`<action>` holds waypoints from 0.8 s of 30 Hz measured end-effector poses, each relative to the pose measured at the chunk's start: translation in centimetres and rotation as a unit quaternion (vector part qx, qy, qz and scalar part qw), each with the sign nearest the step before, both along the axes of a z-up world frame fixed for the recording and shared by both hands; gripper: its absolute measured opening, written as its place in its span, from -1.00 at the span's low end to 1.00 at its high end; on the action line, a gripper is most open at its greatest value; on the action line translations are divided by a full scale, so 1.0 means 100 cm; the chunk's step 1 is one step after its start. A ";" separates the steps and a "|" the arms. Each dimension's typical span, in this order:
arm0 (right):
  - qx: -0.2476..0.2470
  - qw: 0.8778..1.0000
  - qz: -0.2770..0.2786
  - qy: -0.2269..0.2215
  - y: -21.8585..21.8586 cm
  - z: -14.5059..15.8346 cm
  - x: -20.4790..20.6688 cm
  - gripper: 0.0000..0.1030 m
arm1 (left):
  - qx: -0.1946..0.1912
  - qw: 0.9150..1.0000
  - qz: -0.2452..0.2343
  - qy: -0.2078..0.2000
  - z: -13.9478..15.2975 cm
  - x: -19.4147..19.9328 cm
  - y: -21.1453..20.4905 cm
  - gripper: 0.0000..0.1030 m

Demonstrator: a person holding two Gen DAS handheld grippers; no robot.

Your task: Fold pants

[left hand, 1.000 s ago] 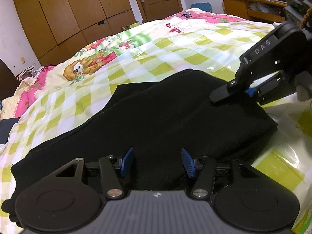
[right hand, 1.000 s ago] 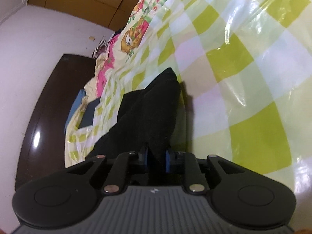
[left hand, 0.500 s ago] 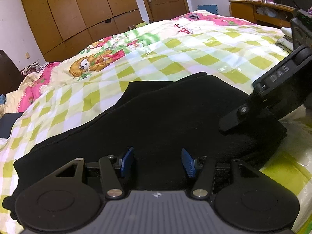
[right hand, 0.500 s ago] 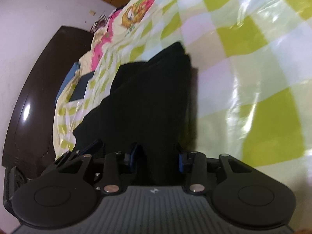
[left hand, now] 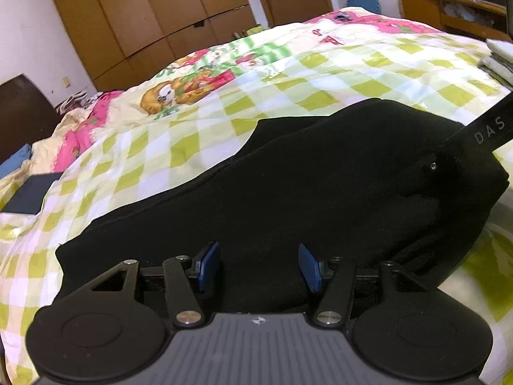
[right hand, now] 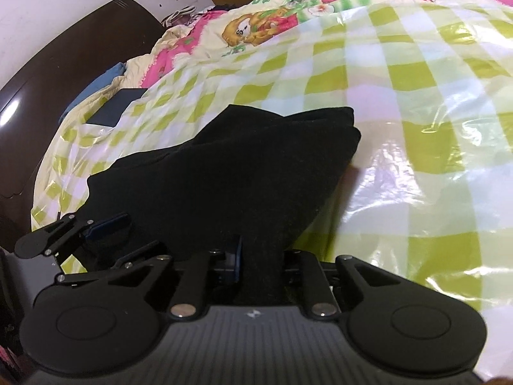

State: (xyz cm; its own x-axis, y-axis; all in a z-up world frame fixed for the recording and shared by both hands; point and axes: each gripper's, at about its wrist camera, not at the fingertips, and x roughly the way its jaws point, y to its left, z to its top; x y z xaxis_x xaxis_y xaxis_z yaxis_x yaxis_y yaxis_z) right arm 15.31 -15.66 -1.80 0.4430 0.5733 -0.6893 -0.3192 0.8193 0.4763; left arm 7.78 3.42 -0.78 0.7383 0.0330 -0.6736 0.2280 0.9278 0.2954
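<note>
The black pants (left hand: 288,186) lie folded in a thick stack on the green-checked bedspread (left hand: 320,96). My left gripper (left hand: 259,264) is open, its blue pads on either side of the near edge of the stack. My right gripper (right hand: 261,260) is open around a raised ridge of the pants (right hand: 243,173) at their right end. Only its left blue pad shows; the right pad is hidden by cloth. The right gripper's arm (left hand: 481,131) lies on the right end of the pants. The left gripper (right hand: 105,224) shows at the left of the right wrist view.
A dark flat tablet-like object (left hand: 32,192) lies on the bed at far left, beside a blue pillow (right hand: 96,86) and a dark headboard (right hand: 64,51). Wooden wardrobes (left hand: 144,16) and a door stand behind. A wooden desk (left hand: 449,9) and folded linens (left hand: 500,57) are at the right.
My right gripper has opened from its shut grip on the pants fold and dropped lower onto the stack. The left gripper stays open at the near edge.
</note>
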 end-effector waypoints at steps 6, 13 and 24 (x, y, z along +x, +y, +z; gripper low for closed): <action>-0.021 1.000 -0.015 -0.009 -0.032 0.007 -0.013 -0.73 | 0.012 0.999 -0.044 0.003 0.000 -0.005 -0.037 0.31; -0.064 0.997 -0.043 -0.027 -0.072 0.021 -0.032 -0.73 | 0.024 0.994 -0.102 0.004 0.002 -0.008 -0.091 0.31; -0.095 0.992 -0.068 -0.045 -0.091 0.037 -0.047 -0.73 | 0.028 0.991 -0.131 -0.006 0.010 -0.019 -0.113 0.31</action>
